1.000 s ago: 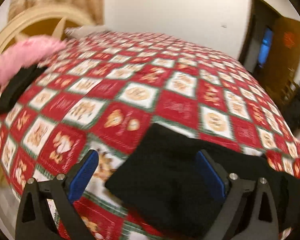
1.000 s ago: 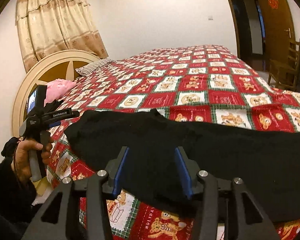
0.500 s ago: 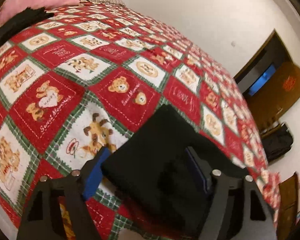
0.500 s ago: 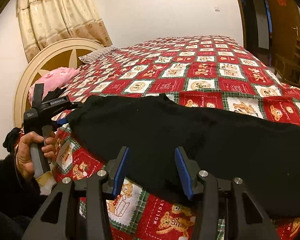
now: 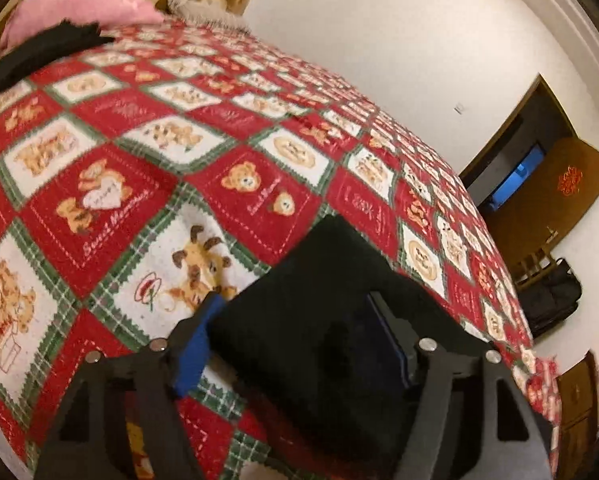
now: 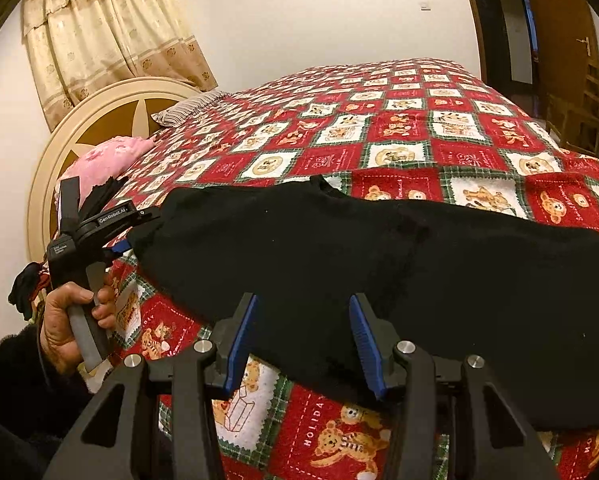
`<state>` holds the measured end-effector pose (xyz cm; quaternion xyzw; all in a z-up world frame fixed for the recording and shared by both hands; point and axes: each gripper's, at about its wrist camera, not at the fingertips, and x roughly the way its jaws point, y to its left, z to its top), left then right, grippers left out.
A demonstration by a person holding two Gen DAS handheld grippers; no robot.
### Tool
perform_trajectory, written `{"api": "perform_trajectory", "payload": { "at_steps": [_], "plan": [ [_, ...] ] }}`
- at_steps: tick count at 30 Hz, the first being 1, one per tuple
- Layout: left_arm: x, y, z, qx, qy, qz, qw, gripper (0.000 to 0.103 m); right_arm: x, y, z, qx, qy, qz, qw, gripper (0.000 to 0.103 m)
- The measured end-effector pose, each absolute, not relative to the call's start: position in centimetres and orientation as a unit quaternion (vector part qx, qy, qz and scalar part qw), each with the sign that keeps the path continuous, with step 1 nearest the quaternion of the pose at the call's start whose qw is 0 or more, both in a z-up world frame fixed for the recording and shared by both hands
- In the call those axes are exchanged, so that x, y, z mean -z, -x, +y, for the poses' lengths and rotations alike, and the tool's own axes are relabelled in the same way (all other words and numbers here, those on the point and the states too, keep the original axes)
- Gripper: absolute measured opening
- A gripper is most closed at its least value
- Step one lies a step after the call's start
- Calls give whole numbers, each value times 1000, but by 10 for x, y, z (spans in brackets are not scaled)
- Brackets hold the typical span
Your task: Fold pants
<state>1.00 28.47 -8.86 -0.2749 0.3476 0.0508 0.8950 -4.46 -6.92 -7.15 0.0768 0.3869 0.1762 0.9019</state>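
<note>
pants (image 6: 399,272) on bedspread (image 6: 399,128)

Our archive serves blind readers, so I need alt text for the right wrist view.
Black pants lie across a red teddy-bear quilt, the open right tongs hovering at their near edge. At left, a hand holds the left tongs at the pants' end.

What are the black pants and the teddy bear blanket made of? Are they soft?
The black pants look like soft, matte knit or fleece: no shine, slightly fuzzy, draping limply. The teddy bear blanket looks like printed quilted cotton: flat colors and dashed stitch lines around the squares. Both are probably soft, though the pictures can't confirm the exact fabric.
</note>
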Motion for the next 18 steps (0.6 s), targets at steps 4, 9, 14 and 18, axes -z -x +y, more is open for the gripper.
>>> {"api": "perform_trajectory", "payload": {
  "at_steps": [4,9,14,18],
  "plan": [
    [80,-8,281,-46,248,329,910,35,72,43,-68,-176,-76,389,901,49],
    [72,-13,283,-25,249,334,909,17,69,38,-69,-172,-71,388,903,49],
    [55,-14,291,4,283,319,905,16,53,22,-69,-169,-74,366,912,49],
    [41,-13,286,19,279,307,910,16,61,7,-38,-197,-46,375,905,49]
  ]
}}
